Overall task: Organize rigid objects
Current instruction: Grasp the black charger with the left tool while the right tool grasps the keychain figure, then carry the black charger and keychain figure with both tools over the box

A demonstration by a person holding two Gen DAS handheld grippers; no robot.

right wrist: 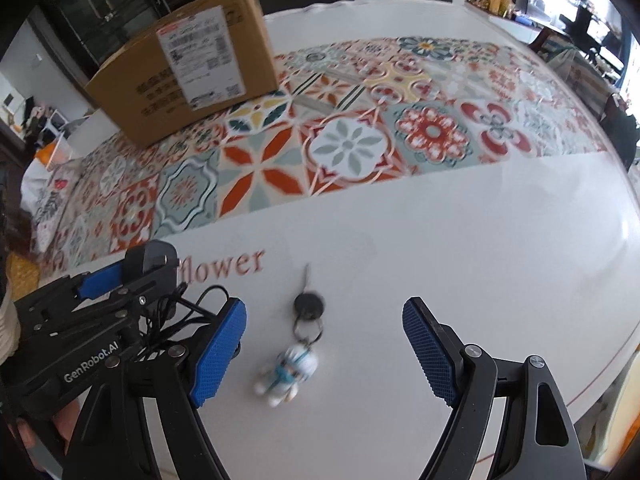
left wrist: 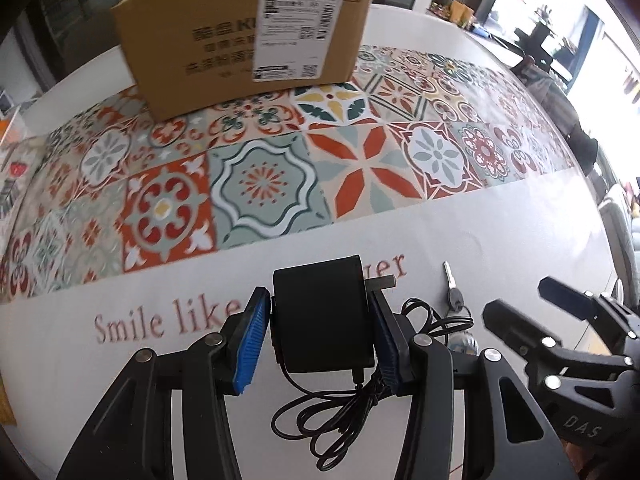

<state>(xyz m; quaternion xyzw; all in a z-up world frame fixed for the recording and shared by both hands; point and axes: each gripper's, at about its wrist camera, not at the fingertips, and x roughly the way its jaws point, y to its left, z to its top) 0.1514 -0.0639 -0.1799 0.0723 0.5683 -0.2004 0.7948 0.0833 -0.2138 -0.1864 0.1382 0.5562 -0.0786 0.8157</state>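
Note:
My left gripper point(left wrist: 318, 316) is shut on a black power adapter point(left wrist: 322, 312), gripped between its blue pads with the metal prongs pointing right and its black cord point(left wrist: 344, 404) dangling below. The adapter also shows in the right wrist view point(right wrist: 154, 266), at the left. A key with a black head point(right wrist: 309, 304) and a small white-and-blue figure keychain point(right wrist: 290, 370) lies on the white table between the wide-open fingers of my right gripper point(right wrist: 324, 354). The key also shows in the left wrist view point(left wrist: 454, 296). My right gripper appears at the right of the left wrist view point(left wrist: 528, 308).
A cardboard box point(left wrist: 248, 36) with a shipping label stands at the back on a patterned tile runner point(left wrist: 260, 176); it also shows in the right wrist view point(right wrist: 184, 64). The white table point(right wrist: 480, 248) carries red lettering. Chairs and furniture lie beyond the edges.

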